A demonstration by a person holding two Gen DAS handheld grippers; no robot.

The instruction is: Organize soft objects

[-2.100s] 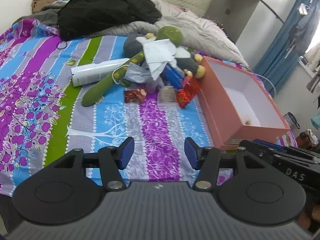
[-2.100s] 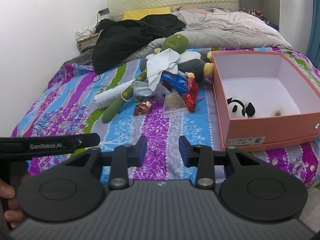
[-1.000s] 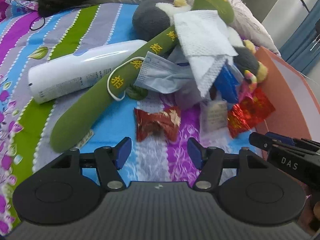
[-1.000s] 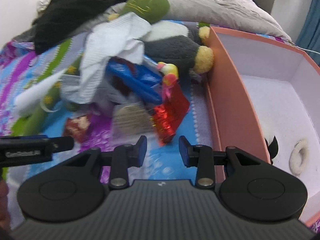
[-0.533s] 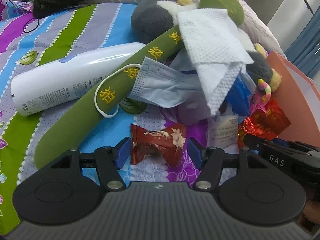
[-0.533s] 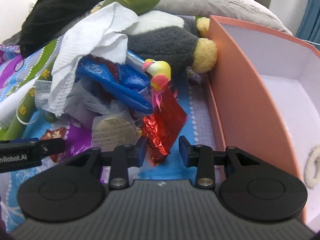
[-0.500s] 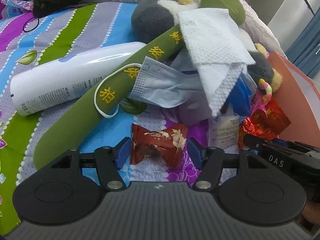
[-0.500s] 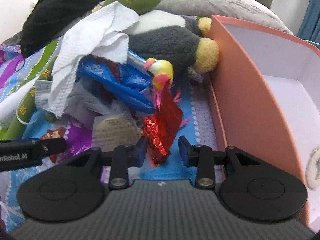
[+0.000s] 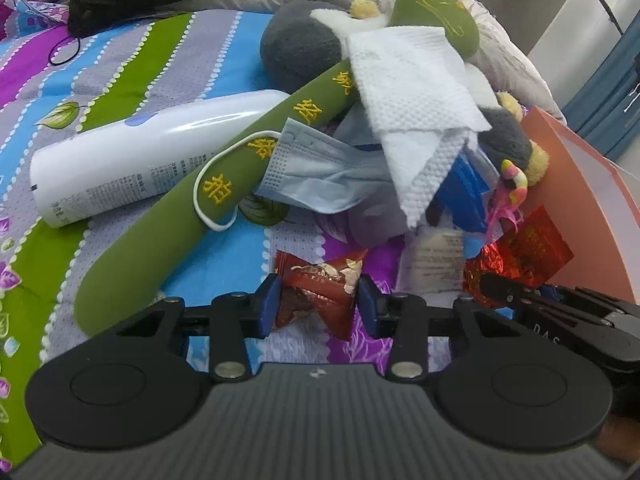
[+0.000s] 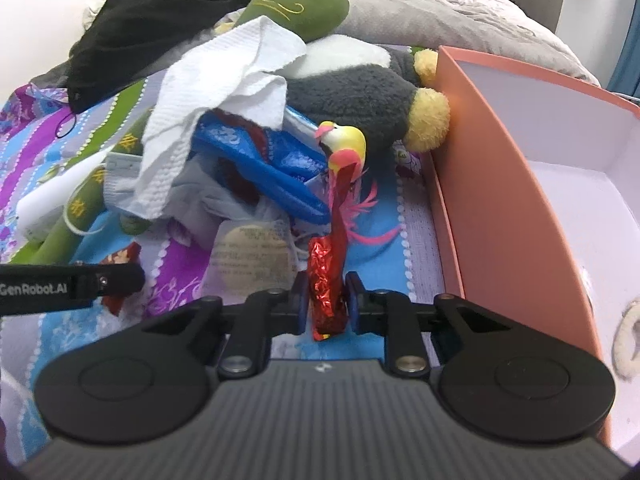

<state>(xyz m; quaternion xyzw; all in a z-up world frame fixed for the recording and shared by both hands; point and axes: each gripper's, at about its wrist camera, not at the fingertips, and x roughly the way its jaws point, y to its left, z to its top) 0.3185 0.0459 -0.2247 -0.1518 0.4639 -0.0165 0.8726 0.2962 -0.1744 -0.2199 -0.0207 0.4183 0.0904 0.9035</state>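
Note:
A pile lies on the striped bedsheet: a long green plush, a grey plush penguin, a white paper towel, a blue face mask and wrappers. My left gripper is shut on a dark red snack wrapper. My right gripper is shut on a red foil wrapper, which stands on edge below a small toy bird. An orange box with a white inside stands at the right.
A white spray can lies beside the green plush. Black clothing and a grey duvet lie behind the pile. A blue foil bag and a clear pouch lie in the pile.
Both grippers have closed from open: the left onto the dark red snack wrapper, the right onto the red foil wrapper, which now stands on edge.

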